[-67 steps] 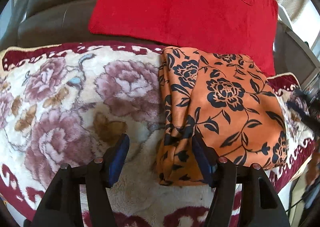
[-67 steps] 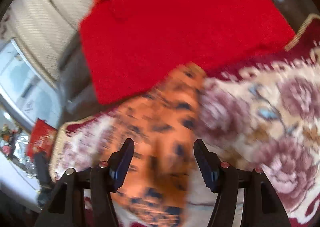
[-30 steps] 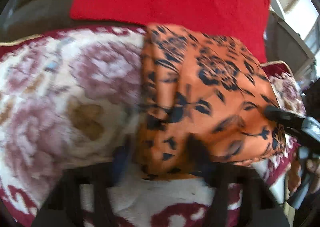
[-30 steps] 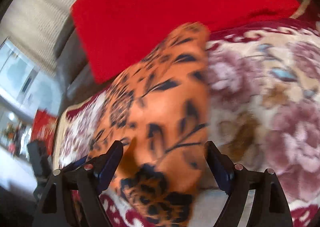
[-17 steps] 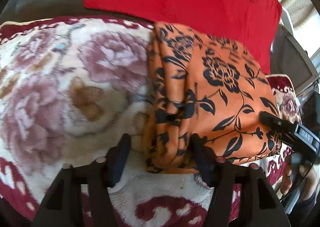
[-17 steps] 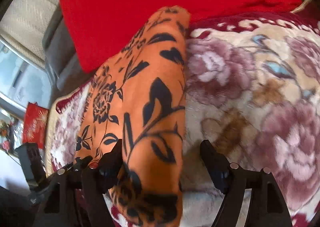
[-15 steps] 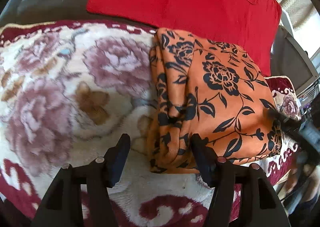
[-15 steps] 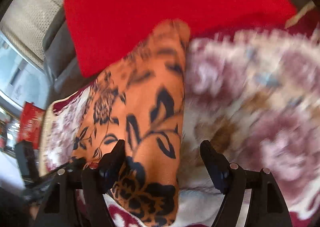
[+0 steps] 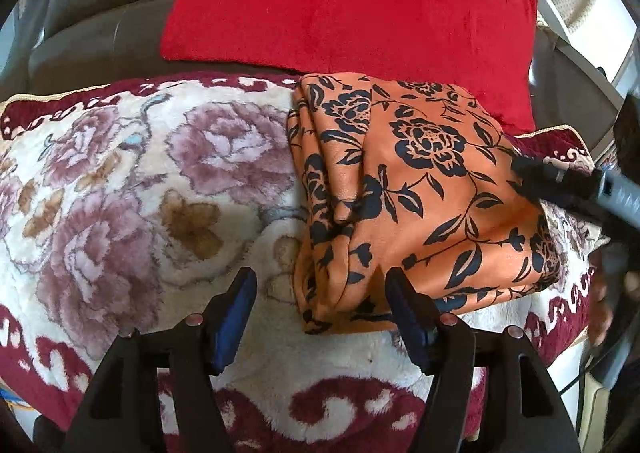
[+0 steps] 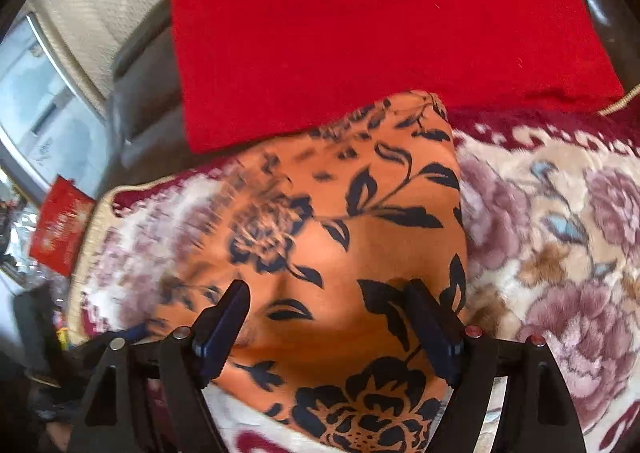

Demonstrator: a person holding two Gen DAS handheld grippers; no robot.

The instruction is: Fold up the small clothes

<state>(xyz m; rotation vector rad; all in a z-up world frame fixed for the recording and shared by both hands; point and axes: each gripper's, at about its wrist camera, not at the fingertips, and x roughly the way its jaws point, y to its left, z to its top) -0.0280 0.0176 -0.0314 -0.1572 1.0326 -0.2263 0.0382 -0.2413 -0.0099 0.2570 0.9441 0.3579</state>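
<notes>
Left wrist view, from left to right: plush floral blanket (image 9: 120, 189), cream pile with mauve roses and a maroon scrolled border, spread flat and bare across the left half. Next, left gripper (image 9: 318, 299) low over the blanket's near edge, black arms with blue-padded fingers (image 9: 234, 313) spread wide, gripping nothing; left finger over bare blanket, right finger at the near edge of the cloth, contact not clear. Between and beyond those fingers, orange cloth (image 9: 404, 189), smooth and satiny with a black rose-and-leaf print, folded into a thick rectangle; stacked layers showing as ridges along its left edge, near corner slightly raised. Behind, red velvet cushion (image 9: 352, 1) leaning on a grey sofa back (image 9: 100, 25). Far right, right gripper (image 9: 568, 185) reaching in sideways, dark and blurred, its tip over the cloth's right edge; touching or just above cannot be told. Open blanket to the left of the cloth; little margin on its right before the border.

Right wrist view, left to right: window and pale textured curtain (image 10: 92, 1), small red item (image 10: 60, 229) blurred, then blanket border, then orange cloth (image 10: 340, 237) filling the centre. Right gripper (image 10: 328, 319) directly above the cloth, fingers wide apart, closed on nothing. Red velvet cushion (image 10: 380, 25) beyond; floral blanket (image 10: 560, 245) open to the right.
</notes>
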